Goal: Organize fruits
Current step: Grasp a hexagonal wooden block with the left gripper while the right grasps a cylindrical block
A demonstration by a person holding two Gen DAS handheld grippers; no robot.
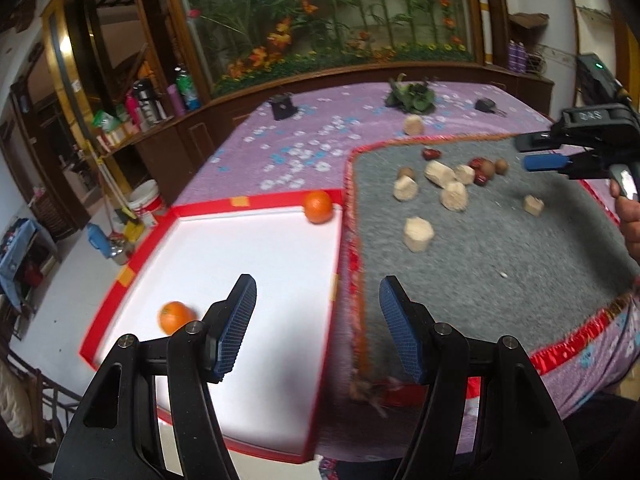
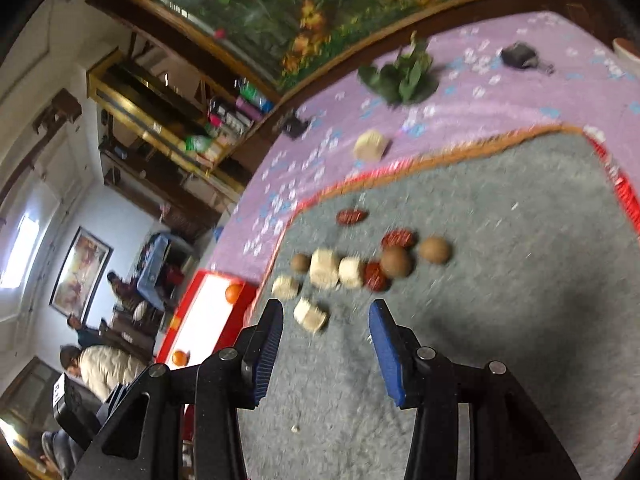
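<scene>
We see a table under a purple flowered cloth [image 1: 280, 140], and on it two large surfaces side by side: a grey mat [image 1: 500, 248] with a red and orange border, and to its left a white tray [image 1: 248, 280] with a red rim.

On the mat lies a loose cluster of pale chunks [image 1: 418, 234], with some dark red fruits [image 2: 352, 216] and round brown fruits [image 2: 435, 250] mixed in near the far side. One more pale chunk [image 2: 371, 145] sits off the mat on the cloth, just past the border, and beyond it a bunch of green leaves [image 2: 400, 76].

In the tray we find two oranges: one orange [image 1: 318, 207] in the far corner next to the mat, the other orange [image 1: 174, 316] near the left rim, close to us.

Our left gripper [image 1: 318, 320] hangs above the tray's right edge, where it meets the mat, with its jaws moderately apart and nothing between them. Our right gripper [image 2: 326, 348] is above the mat just short of the fruit cluster; its jaws stand apart, a little narrower, and hold nothing. From the left wrist view we also see a hand [image 1: 630, 224] gripping it at the right edge of the picture.
</scene>
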